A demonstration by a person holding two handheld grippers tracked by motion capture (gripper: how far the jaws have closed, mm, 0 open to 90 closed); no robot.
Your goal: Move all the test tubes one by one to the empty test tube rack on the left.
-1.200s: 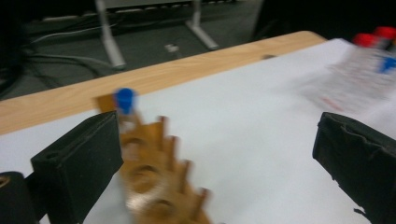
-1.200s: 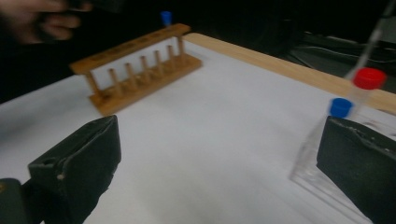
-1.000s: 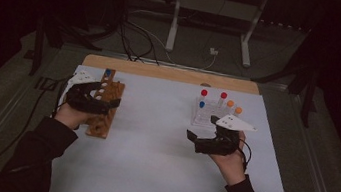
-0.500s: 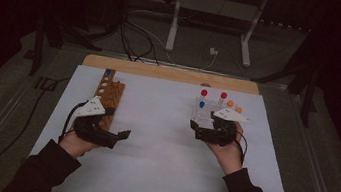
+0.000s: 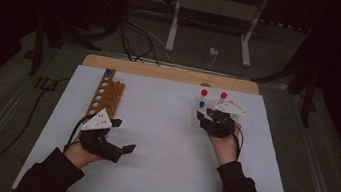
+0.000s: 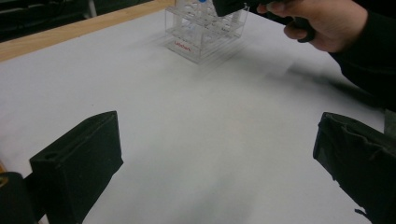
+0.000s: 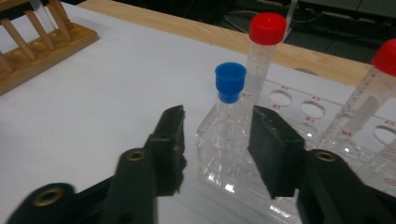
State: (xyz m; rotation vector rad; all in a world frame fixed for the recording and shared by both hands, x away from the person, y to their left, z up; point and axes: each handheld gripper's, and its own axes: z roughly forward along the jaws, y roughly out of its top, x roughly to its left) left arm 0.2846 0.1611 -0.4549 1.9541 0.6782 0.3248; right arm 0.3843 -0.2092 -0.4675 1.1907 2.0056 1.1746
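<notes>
Right gripper [image 7: 217,140] at near corner of clear tube rack [image 7: 243,172], right side of white table mat [image 5: 162,140]; jaws just been closing, now narrowed around blue-capped tube [image 7: 229,100] standing in that corner; tube between jaws, small gap visible each side, pads not yet pressing, nothing held; two red-capped tubes [image 7: 266,51] upright in rack behind; same rack and right gripper [image 5: 213,119] visible from high view; left gripper [image 5: 120,150] low over bare mat at front left, jaws wide apart, nothing between them; wooden peg rack [image 5: 105,96] just beyond left gripper, along left edge of mat; clear tube rack well apart from wooden rack
</notes>
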